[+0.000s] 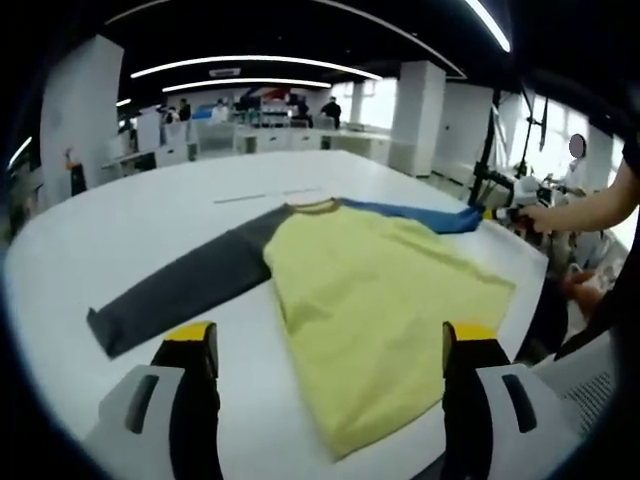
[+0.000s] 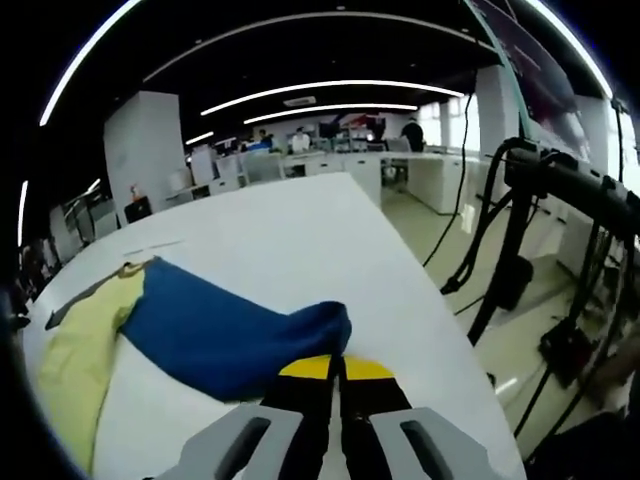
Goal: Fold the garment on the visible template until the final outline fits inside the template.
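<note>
Flat, yellow-bodied garment [image 1: 380,290]; left gripper [image 1: 330,350] gapes; right gripper [image 2: 335,372] pinches its blue sleeve [image 2: 230,335].

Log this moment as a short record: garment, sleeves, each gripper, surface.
garment: yellow shirt lying flat, spread out
left sleeve: grey sleeve stretched out flat
right sleeve: blue sleeve with its end lifted and bunched at the right gripper
left gripper: open, above the shirt's hem, holding nothing
right gripper: jaws shut on the blue sleeve's end
surface: white table
template: cannot tell
</note>
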`<act>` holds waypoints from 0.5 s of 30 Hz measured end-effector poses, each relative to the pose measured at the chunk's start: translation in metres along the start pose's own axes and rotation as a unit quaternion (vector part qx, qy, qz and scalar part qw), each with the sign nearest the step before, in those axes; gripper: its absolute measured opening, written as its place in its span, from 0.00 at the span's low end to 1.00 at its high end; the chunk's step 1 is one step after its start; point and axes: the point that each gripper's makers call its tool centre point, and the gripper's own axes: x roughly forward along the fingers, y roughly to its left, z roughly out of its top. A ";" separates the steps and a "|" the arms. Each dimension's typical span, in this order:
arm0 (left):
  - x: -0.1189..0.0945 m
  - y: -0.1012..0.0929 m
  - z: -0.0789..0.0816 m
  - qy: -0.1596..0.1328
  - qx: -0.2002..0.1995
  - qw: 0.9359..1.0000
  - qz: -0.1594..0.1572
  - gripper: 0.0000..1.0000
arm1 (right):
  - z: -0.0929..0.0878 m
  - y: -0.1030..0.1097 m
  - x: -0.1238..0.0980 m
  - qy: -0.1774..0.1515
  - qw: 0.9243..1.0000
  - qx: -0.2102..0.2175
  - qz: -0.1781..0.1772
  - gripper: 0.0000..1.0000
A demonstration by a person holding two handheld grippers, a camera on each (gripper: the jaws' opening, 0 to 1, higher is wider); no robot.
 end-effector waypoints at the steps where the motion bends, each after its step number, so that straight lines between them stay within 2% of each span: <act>1: 0.000 0.000 0.000 0.000 0.001 1.000 0.000 0.89 | 0.003 0.001 -0.002 -0.002 1.000 0.001 0.001 0.00; 10: 0.000 0.000 0.003 -0.007 0.002 1.000 0.000 0.88 | 0.037 0.011 -0.018 -0.014 0.999 -0.028 0.008 0.00; 15: -0.001 -0.003 0.002 -0.007 0.005 1.000 -0.002 0.88 | 0.043 0.005 -0.018 0.017 1.000 -0.023 0.001 0.00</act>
